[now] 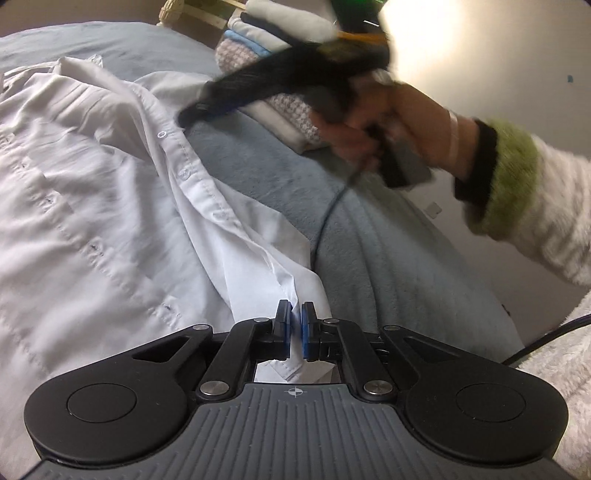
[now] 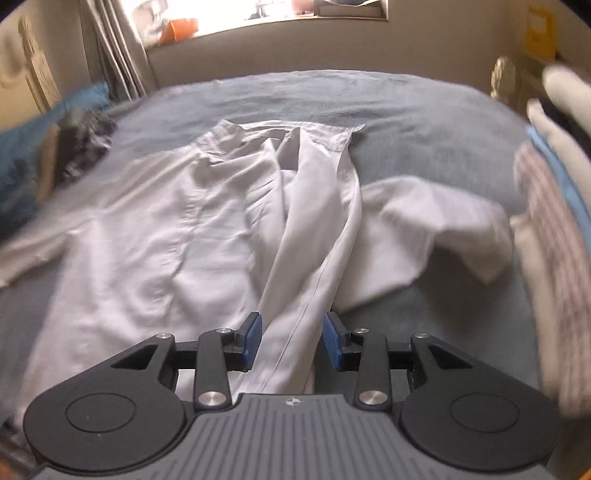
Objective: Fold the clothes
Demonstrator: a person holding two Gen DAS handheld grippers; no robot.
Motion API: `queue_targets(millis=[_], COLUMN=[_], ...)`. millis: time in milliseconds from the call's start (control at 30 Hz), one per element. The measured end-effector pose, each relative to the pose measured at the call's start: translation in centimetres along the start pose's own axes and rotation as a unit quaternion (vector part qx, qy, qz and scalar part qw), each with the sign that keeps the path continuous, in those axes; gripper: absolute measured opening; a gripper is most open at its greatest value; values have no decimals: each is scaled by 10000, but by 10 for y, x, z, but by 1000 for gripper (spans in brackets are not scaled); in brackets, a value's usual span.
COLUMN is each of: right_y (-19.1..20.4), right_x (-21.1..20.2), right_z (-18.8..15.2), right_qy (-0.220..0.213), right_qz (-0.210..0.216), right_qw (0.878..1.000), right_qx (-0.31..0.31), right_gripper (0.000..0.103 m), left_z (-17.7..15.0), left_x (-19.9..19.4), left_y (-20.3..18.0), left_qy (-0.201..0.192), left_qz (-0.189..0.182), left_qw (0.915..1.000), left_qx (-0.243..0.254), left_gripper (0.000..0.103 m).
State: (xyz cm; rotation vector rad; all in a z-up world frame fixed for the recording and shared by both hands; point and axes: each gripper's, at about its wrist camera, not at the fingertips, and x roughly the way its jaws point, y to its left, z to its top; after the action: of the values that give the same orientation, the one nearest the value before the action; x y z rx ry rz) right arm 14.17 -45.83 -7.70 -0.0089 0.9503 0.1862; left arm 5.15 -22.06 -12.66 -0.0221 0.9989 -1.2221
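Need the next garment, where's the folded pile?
In the left wrist view, the folded pile sits top centre on the grey blanket, beyond the white shirt.

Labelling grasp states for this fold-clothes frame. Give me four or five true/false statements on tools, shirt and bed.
1. The left tool is shut on the white shirt. True.
2. The right tool is clamped on the shirt. False: its jaws stand open, with the button strip lying between them.
3. The shirt lies on a grey-blue blanket. True.
4. The shirt is already folded flat. False: it is spread open and rumpled.
5. Folded clothes are stacked beside the shirt. True.
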Motion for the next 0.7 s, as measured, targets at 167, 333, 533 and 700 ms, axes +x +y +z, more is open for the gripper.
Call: queue_targets(millis=[167, 333, 533, 700], right_y=[16, 24, 13, 2], right_x=[33, 45, 45, 43], right_z=[4, -10, -12, -13], right_qy=[300, 417, 294, 166], right_qz=[-153, -296, -277, -232], right_qw=[9970, 9932, 9958, 9979], right_qx=[-694, -1050, -817, -587], right_gripper=[39, 39, 37, 17], left_z=[0, -2, 1, 2], left_x=[4, 8, 15, 17], left_y=[6, 11, 17, 19], left_qy=[-19, 18, 93, 103], left_qz=[-78, -160, -212, -248], left_qw=[9999, 9998, 9997, 9995], left_qx=[-83, -128, -123, -137], left_gripper=[4, 4, 4, 4])
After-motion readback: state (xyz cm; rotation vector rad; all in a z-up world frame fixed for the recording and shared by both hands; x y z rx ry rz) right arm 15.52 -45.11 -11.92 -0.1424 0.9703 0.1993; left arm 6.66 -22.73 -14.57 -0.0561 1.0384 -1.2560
